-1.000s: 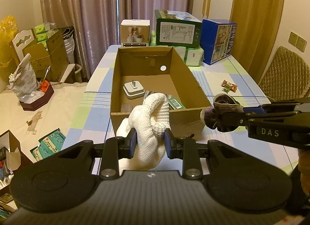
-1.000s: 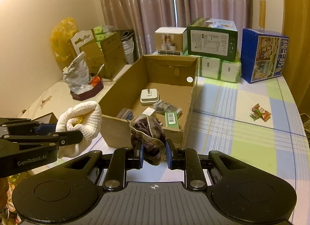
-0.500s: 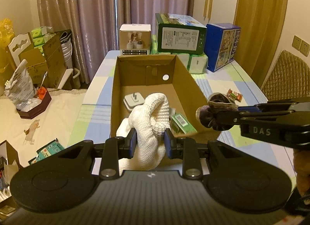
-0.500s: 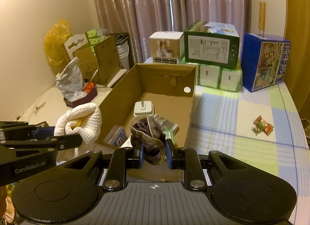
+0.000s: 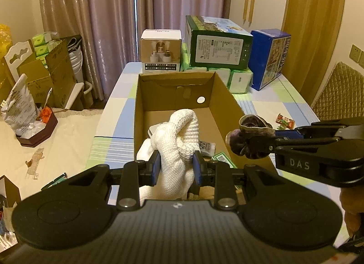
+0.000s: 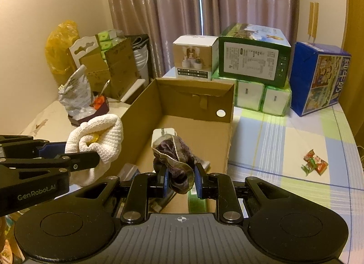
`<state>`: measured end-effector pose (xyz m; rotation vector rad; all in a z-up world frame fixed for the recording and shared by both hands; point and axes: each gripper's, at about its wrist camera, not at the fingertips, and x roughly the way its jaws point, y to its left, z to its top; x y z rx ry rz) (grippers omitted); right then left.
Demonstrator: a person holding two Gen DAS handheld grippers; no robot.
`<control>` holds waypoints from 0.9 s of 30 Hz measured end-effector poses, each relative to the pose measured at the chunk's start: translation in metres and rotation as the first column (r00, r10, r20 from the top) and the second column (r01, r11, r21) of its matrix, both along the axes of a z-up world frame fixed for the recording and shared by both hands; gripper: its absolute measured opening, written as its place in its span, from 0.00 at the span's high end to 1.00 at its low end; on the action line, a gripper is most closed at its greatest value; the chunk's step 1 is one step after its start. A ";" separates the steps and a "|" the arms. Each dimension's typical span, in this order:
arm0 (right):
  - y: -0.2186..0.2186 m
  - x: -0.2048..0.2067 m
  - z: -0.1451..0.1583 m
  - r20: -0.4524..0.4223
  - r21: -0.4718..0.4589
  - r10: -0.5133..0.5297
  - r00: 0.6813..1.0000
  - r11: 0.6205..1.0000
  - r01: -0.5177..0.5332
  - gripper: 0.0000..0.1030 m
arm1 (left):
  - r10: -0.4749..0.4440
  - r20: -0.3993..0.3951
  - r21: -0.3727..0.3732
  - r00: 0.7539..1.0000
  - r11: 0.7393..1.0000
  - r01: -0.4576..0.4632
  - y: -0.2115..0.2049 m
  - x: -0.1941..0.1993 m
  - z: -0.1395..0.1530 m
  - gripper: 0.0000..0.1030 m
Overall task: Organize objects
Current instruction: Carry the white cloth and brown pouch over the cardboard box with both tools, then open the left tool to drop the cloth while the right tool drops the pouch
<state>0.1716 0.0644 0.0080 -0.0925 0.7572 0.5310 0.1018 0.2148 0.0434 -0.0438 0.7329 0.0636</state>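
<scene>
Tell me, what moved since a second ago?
Both grippers went forward over the cardboard box. The left gripper still clamps the white cloth, and the right gripper still clamps the dark cloth. Nothing was let go. The box and the candies stayed put.

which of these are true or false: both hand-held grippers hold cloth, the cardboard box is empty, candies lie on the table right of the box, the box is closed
1. Both hold cloth. True: left hand-held gripper grips the white knit cloth, right hand-held gripper grips the dark cloth.
2. The cardboard box is empty. False: a white adapter and small packets lie inside.
3. Candies lie on the table right of the box. True.
4. The box is closed. False: its top is open.
</scene>
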 end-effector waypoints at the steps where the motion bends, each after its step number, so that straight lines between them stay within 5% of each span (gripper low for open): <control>1: 0.001 0.003 -0.001 -0.003 0.000 -0.001 1.000 1.000 0.001 0.81 | -0.003 -0.004 0.002 1.000 1.000 0.003 0.001 0.004 -0.001 0.76; 11: 0.000 0.042 -0.007 -0.015 0.012 -0.033 0.999 0.999 0.033 0.81 | -0.028 -0.008 0.013 1.000 1.000 0.028 0.009 0.046 -0.009 0.75; 16: -0.001 0.054 -0.008 -0.013 0.019 -0.041 0.999 0.999 0.042 0.81 | -0.025 0.000 0.013 1.000 1.000 0.025 0.015 0.064 -0.016 0.63; 27: 0.002 0.058 -0.015 -0.028 0.023 -0.037 0.999 0.999 0.038 0.81 | 0.012 0.000 0.001 1.000 1.000 -0.012 0.030 0.055 -0.017 0.63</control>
